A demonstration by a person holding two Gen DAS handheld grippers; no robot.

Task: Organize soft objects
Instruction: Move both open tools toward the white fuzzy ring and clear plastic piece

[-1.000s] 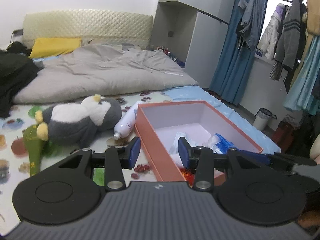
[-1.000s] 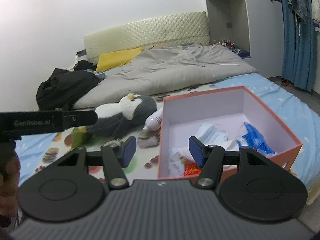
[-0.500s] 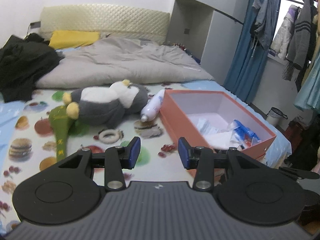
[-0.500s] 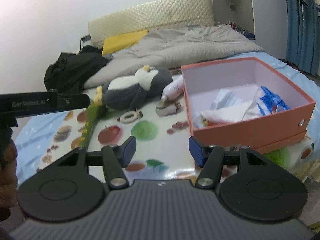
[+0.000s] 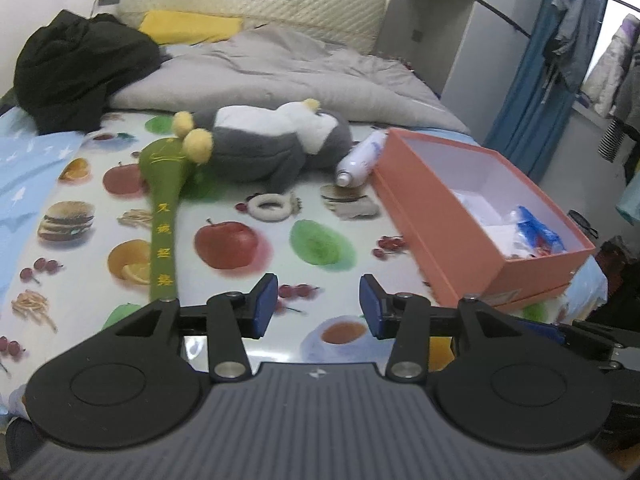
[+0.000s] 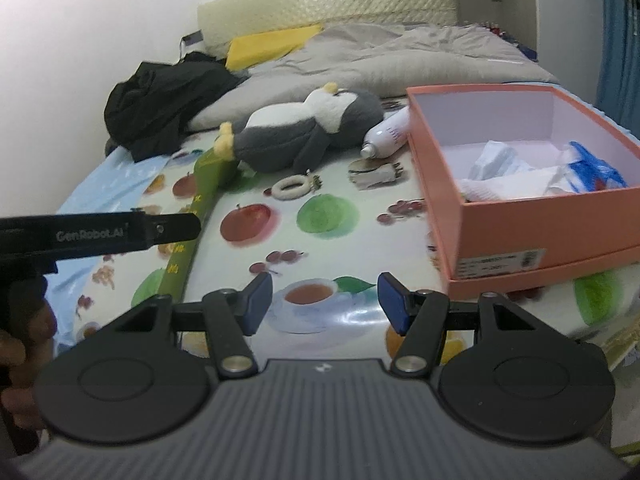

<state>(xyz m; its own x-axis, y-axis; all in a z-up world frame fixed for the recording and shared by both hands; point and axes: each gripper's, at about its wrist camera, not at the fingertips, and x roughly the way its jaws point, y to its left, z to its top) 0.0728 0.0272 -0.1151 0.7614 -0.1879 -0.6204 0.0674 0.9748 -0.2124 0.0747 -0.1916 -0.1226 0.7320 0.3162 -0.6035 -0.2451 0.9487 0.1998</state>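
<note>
A grey-and-white penguin plush [image 5: 272,140] [image 6: 308,128] lies on its side on the fruit-print sheet [image 5: 320,240], against a green soft mallet [image 5: 164,208] [image 6: 204,184]. In front of it lie a white ring [image 5: 269,207] [image 6: 291,187] and a small grey fuzzy piece [image 5: 352,204] [image 6: 374,174]. An orange box [image 5: 432,220] [image 6: 500,228] to the right holds white packets and a blue bag. My left gripper [image 5: 318,306] hovers over the sheet's near edge, its jaws opening with nothing between them. My right gripper [image 6: 324,304] stands open and holds nothing.
A white bottle [image 5: 362,156] [image 6: 390,132] lies between penguin and box. Behind are a grey duvet [image 5: 300,68], a black clothes heap [image 5: 80,68] [image 6: 160,100] and a yellow pillow [image 5: 192,28]. The left tool's black bar [image 6: 100,232] crosses the right wrist view.
Both grippers have drawn back toward the bed's near edge and sunk, so the box and penguin now lie farther ahead. The left jaws stand slightly wider.
</note>
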